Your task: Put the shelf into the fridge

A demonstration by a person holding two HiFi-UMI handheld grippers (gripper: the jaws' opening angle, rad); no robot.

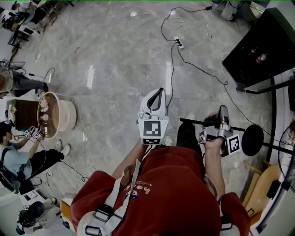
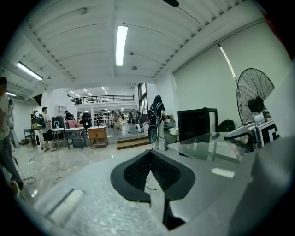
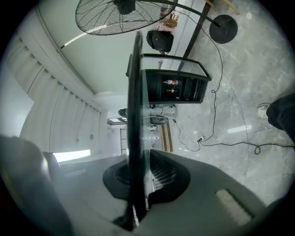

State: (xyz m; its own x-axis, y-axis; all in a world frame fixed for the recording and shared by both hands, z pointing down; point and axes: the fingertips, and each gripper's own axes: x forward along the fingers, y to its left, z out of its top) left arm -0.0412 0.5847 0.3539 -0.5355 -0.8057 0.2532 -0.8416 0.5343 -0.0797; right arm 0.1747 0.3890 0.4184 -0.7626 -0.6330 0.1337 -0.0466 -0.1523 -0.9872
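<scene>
Gripping the glass shelf [image 3: 136,115] by one edge, the right gripper [image 3: 143,171] is clamped narrow on it. The left gripper [image 2: 150,152] is closed and empty. The shelf lies level between them. The black fridge [image 3: 175,85] stands on the floor ahead, nearer the right hand.

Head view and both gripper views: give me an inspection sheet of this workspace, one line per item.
Surface: grey marbled floor; no table seen.
Job's things: glass shelf edge-on between the right jaws; black fridge stands apart, bottles inside.
Clutter: round tub, wooden chair.
Grippers: right gripper shut on the shelf; left gripper shut, nothing between its pads.
Cables: black cable and power strip on the floor.
Surroundings: standing fan; person seated at left.
</scene>
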